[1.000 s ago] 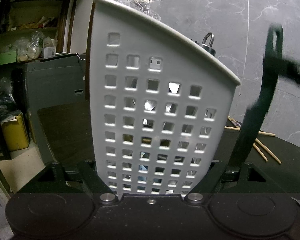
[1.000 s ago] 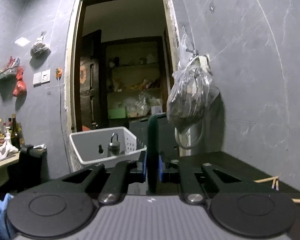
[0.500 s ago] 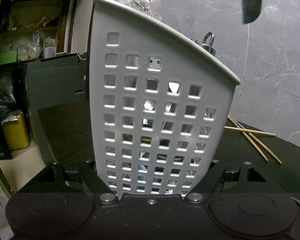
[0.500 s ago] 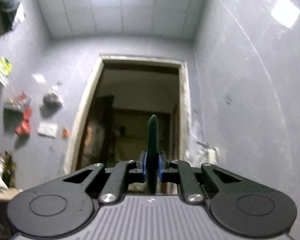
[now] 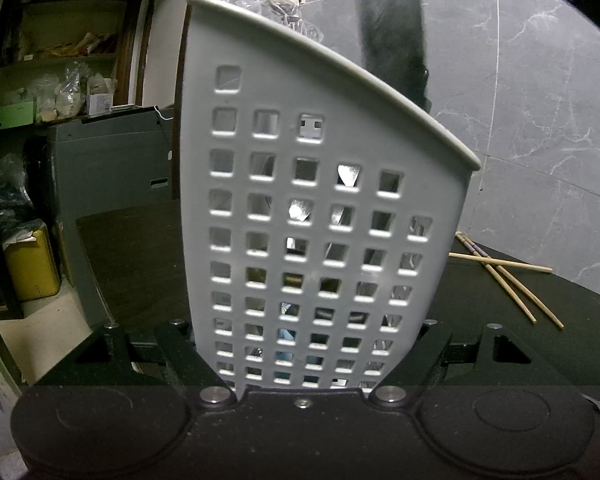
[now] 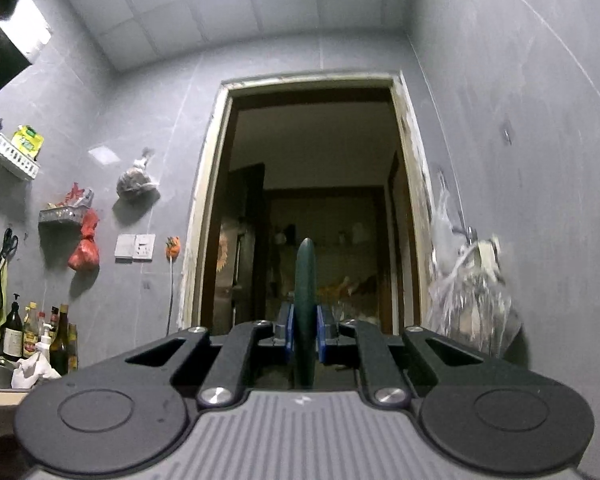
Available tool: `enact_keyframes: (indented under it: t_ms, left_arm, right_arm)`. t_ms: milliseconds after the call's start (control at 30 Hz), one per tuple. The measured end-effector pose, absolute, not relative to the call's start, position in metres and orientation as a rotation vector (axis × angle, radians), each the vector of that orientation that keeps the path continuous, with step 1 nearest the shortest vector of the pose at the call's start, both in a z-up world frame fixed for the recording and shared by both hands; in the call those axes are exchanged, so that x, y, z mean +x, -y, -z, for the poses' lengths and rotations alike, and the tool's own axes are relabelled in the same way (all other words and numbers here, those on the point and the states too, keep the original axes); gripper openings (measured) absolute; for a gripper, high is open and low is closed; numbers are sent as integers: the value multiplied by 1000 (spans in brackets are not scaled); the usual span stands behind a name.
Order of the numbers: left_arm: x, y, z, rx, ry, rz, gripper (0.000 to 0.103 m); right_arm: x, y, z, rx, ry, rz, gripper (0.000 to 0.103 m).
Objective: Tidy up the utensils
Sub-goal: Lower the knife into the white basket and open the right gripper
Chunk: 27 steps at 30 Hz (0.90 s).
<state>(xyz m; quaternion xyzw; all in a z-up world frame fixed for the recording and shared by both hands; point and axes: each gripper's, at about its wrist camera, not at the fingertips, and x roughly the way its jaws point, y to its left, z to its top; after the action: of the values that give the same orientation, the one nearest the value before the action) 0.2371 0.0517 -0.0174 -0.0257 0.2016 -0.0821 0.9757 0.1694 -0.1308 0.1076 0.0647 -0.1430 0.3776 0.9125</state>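
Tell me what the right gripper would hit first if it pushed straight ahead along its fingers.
Probably nothing close: the right gripper, shut on a dark utensil, points toward the open doorway. Depth beyond is unclear.

A white basket (image 5: 324, 208) is pierced by a grid of square holes. The utensil (image 6: 305, 312) is dark green, between blue pads (image 6: 288, 334) of the black right claw (image 6: 305, 338). Pale wooden chopsticks (image 5: 504, 276) lie on the dark bench (image 5: 500, 320).

Grey marble-tile walls (image 6: 520, 120); panelled ceiling (image 6: 220, 12) with a lit panel; open doorway (image 6: 312, 200) onto dim shelves (image 5: 60, 52); bottles (image 6: 40, 336) at left; dark table (image 5: 132, 248).
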Motion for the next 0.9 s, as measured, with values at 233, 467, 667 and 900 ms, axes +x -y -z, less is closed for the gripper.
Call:
enact_keyframes:
  t_ms: [233, 467, 667, 900]
  left_arm:
    - [237, -51, 17, -51, -407, 166, 80]
    - [237, -52, 17, -52, -407, 165, 80]
    - [237, -51, 17, -52, -408, 165, 80]
    - [237, -50, 15, -51, -409, 165, 80]
  right_arm:
    - [184, 129, -92, 157, 199, -798, 13]
    - [188, 128, -78, 128, 103, -806, 13]
    - [188, 128, -69, 99, 44, -802, 14]
    - [183, 132, -69, 81, 44, -802, 41]
